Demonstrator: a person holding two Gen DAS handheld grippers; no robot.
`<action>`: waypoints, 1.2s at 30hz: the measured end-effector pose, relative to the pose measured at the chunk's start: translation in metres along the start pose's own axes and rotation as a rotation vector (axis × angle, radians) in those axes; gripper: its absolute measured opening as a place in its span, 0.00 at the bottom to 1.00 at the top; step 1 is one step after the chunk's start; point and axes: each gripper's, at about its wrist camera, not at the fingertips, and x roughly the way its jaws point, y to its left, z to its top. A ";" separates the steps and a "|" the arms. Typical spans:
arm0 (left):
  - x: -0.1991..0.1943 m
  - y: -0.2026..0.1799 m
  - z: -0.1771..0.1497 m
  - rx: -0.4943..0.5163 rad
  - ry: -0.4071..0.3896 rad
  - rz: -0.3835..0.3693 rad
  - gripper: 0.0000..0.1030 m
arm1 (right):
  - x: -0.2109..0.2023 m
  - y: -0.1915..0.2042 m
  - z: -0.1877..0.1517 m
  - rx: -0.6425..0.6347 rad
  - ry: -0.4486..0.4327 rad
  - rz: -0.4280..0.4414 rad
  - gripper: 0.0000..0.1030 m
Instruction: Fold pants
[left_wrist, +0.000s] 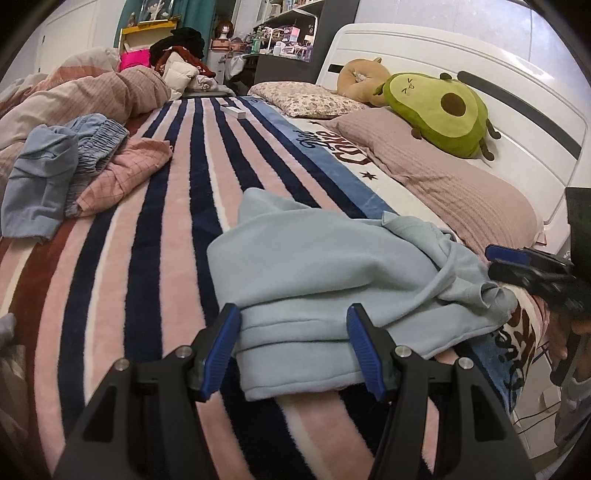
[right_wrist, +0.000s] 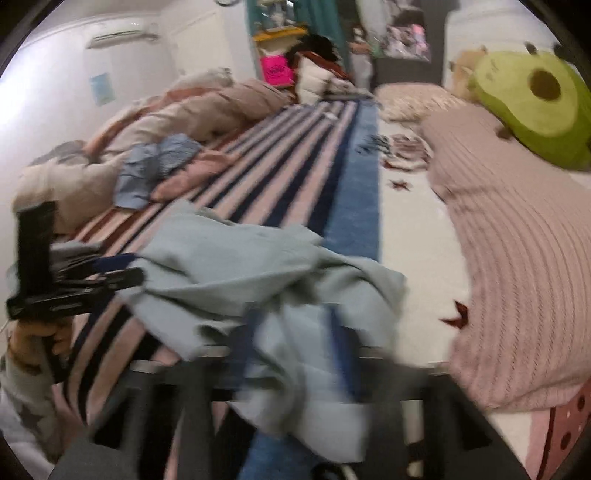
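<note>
Light blue pants (left_wrist: 314, 266) lie partly folded and rumpled on the striped blanket (left_wrist: 155, 258), with a drawstring trailing over them. My left gripper (left_wrist: 293, 347) stands open, its blue pads (left_wrist: 221, 350) on either side of the folded near end, which lies flat and unpinched. The right gripper (left_wrist: 509, 262) shows at the right edge, held by a hand. In the right wrist view everything is blurred: the pants (right_wrist: 258, 266) bunch up between the fingers of my right gripper (right_wrist: 299, 347), whose jaws stand apart. The left gripper (right_wrist: 110, 273) is at the left.
A blue denim garment (left_wrist: 40, 177) and pink checked cloth (left_wrist: 122, 173) lie at the left by a heaped duvet (left_wrist: 85, 96). A mauve pillow (left_wrist: 450, 177), floral pillow (left_wrist: 306, 99) and avocado plush (left_wrist: 439, 110) rest against the white headboard (left_wrist: 480, 62).
</note>
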 end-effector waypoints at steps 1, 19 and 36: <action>0.000 0.000 0.000 0.001 0.001 0.000 0.54 | 0.002 0.007 0.000 -0.030 0.010 0.017 0.54; -0.002 -0.003 0.001 0.014 -0.001 0.013 0.54 | 0.030 0.008 -0.007 -0.067 0.112 -0.084 0.02; 0.000 -0.008 0.001 0.031 0.002 0.025 0.54 | 0.024 -0.042 0.005 0.060 0.085 -0.271 0.02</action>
